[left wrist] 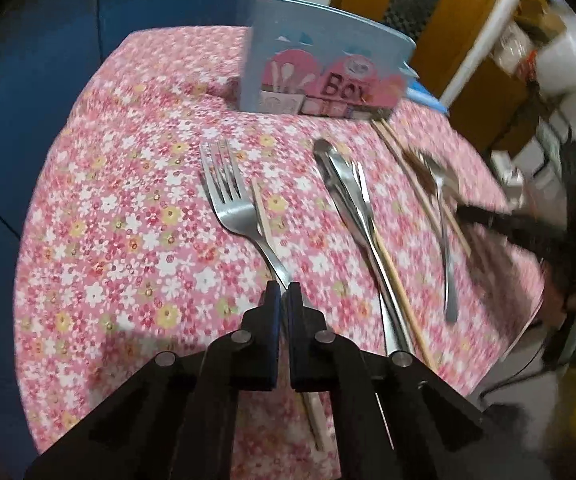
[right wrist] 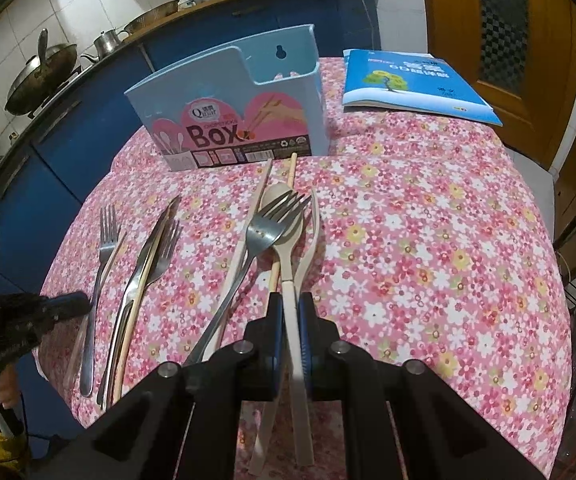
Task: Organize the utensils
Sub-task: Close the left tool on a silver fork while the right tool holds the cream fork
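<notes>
My left gripper [left wrist: 283,290] is shut on the thin handle of a metal fork [left wrist: 227,200], whose tines point toward the light-blue utensil box [left wrist: 320,60]. A wooden chopstick [left wrist: 263,220] lies along that fork. My right gripper [right wrist: 290,300] is shut on the handle of a beige spoon [right wrist: 277,200]. A second metal fork [right wrist: 265,228] lies across the spoon's bowl, and a beige fork [right wrist: 315,224] curves beside it. In the right wrist view the left gripper [right wrist: 67,304] shows at the left edge by its fork [right wrist: 105,240]. The box [right wrist: 227,112] stands upright at the table's far side.
A table knife with a fork on it [right wrist: 155,248] and loose chopsticks [right wrist: 253,216] lie between the two grippers on the pink flowered cloth [right wrist: 428,260]. A blue booklet [right wrist: 408,84] lies at the far right. Blue cabinets [right wrist: 47,184] and woks stand behind the table.
</notes>
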The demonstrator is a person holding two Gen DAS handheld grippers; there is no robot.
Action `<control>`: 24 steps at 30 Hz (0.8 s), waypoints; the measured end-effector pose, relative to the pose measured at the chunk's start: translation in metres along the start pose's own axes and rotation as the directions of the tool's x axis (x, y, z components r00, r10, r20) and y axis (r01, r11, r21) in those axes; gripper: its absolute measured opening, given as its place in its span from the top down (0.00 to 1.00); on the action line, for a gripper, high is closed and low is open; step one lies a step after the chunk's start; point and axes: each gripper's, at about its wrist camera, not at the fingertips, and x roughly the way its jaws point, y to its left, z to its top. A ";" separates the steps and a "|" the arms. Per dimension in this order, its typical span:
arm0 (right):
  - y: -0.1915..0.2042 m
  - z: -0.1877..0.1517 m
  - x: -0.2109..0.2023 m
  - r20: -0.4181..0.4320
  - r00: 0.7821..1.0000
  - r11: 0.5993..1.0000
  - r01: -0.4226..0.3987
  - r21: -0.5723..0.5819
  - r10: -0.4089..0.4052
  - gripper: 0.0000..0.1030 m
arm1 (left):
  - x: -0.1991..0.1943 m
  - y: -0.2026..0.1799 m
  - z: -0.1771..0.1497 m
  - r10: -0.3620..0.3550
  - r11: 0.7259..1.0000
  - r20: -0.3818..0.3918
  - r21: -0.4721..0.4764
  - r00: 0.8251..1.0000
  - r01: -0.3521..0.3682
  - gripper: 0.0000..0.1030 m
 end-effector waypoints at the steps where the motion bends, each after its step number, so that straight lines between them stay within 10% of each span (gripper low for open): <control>1: 0.000 0.000 0.000 -0.001 1.000 1.000 0.000 -0.001 0.000 0.91 | 0.001 0.005 0.004 -0.012 1.000 0.005 -0.025 1.000 0.013 0.96; 4: 0.000 0.000 0.002 -0.006 1.000 1.000 0.000 -0.001 0.000 0.91 | 0.008 0.013 0.013 -0.004 0.998 0.020 -0.067 1.000 0.005 0.78; 21: 0.000 0.001 0.005 -0.010 1.000 1.000 0.004 -0.015 -0.004 0.90 | 0.033 0.030 0.052 -0.023 0.993 0.158 -0.110 0.987 0.041 0.77; 24: -0.001 0.001 0.005 -0.008 1.000 1.000 -0.001 -0.011 0.001 0.90 | 0.036 0.026 0.056 0.023 0.996 0.163 -0.088 0.986 -0.009 0.91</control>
